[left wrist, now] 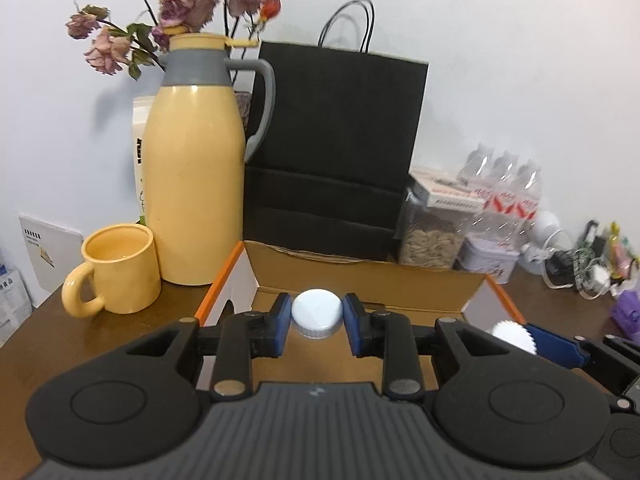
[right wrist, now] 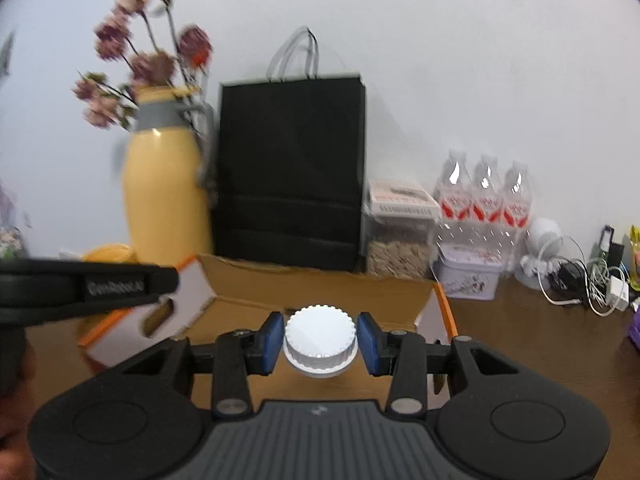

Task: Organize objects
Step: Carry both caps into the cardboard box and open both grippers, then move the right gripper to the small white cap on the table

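My left gripper (left wrist: 317,319) is shut on a small white bottle with a smooth pale cap (left wrist: 316,312), held over an open cardboard box (left wrist: 360,276) with orange edges. My right gripper (right wrist: 319,338) is shut on a white jar with a ridged lid (right wrist: 320,336), held over the same box (right wrist: 320,286). The right gripper's blue finger and ridged lid (left wrist: 516,336) show at the right of the left wrist view. The left gripper's black body (right wrist: 88,290) shows at the left of the right wrist view.
On the brown table stand a yellow thermos (left wrist: 192,176), a yellow mug (left wrist: 116,268), dried flowers (left wrist: 176,4), a black paper bag (left wrist: 336,148), a seed jar (left wrist: 432,236), water bottles (left wrist: 504,192), a tin (left wrist: 488,260) and tangled cables (left wrist: 580,268).
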`<control>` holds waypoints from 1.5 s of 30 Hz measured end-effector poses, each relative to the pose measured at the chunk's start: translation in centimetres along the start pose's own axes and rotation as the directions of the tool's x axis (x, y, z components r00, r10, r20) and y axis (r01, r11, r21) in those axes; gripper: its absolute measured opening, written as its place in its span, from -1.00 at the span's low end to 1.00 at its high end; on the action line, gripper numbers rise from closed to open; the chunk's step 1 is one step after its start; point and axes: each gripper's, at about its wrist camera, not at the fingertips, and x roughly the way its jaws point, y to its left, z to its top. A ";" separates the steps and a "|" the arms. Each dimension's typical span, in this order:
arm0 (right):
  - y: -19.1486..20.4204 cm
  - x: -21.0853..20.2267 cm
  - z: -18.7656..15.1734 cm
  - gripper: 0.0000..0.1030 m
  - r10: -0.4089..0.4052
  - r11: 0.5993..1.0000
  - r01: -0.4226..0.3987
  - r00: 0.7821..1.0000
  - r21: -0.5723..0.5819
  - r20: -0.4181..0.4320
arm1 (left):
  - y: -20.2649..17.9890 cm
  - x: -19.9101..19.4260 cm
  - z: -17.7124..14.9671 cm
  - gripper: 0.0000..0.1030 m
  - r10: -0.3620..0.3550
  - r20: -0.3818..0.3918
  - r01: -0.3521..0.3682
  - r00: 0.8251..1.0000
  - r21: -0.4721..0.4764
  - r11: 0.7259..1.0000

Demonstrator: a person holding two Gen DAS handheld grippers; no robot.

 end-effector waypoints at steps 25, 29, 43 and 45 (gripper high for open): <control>-0.3 3.7 -1.5 0.98 -0.086 0.996 0.082 0.986 -0.037 -0.141 | 0.4 2.0 -0.1 1.00 0.052 -0.029 -0.051 0.998 0.027 0.998; -0.2 2.8 -1.2 0.99 -0.074 0.996 0.069 0.991 -0.050 -0.108 | 0.7 1.1 0.2 1.00 0.042 -0.010 -0.042 0.999 0.014 0.999; -0.7 -4.4 -1.4 1.00 -0.037 0.998 0.037 0.999 -0.052 0.011 | 1.5 -5.1 -0.1 1.00 -0.031 0.050 0.029 0.998 0.043 0.999; -0.9 -5.3 -1.9 1.00 -0.037 0.998 0.038 0.999 -0.056 0.012 | 1.9 -6.0 -0.8 1.00 -0.026 0.045 0.024 0.999 0.041 0.999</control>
